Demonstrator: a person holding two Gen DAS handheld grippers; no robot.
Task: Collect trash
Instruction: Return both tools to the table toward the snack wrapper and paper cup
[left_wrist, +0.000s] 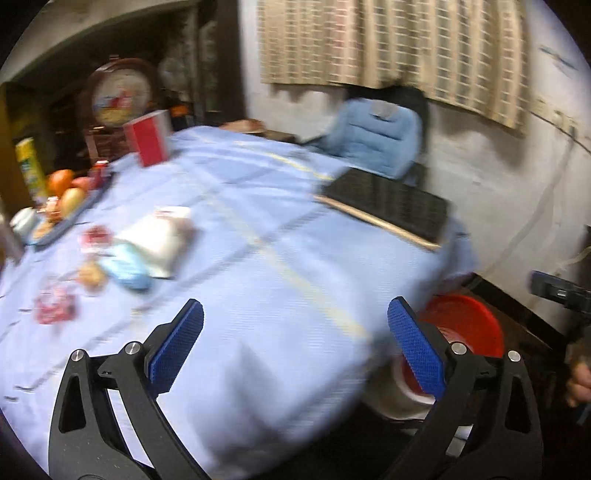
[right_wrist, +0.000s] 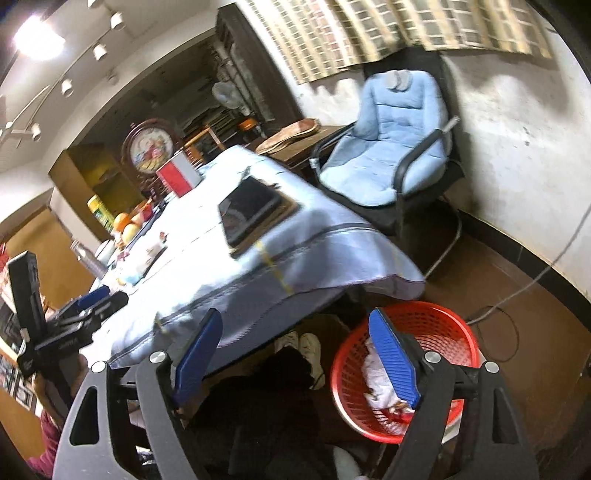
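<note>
Big blue-clothed table (left_wrist: 280, 229), so biggest worry first: cloth hanging loose over the near corner, easy to snag with a finger on the reach in and drag everything sideways. Red basket (right_wrist: 439, 325) on the floor just off that corner, partly tucked under the overhang, already holding some crumpled white stuff, so any sloppy drop from table height likely lands on the floor beside the rim instead. Dark flat slab (left_wrist: 388, 206) sitting right at the right-hand edge, looks like a tablet or tray, can't tell which; one careless swing probably knocks it off. Trash pile (left_wrist: 122, 254) near the left edge: white bag, pale blue packet, a few pinkish-red wrappers, something small and tan. All light and crinkly, so probably prone to slipping out of a pinch or getting scattered. Fruit tray (left_wrist: 59, 206) just behind the pile along that edge, easy to bump. Left gripper (left_wrist: 295, 332) spread wide over the near corner, nothing in it. Right gripper (right_wrist: 295, 347) also wide apart and empty, hovering past the corner above the basket. Both views smeared with motion blur. Writing: yellow-green can at the far left edge has print, totally unreadable; same for the wrappers. Red-and-white box at the far edge, no legible text either.
</note>
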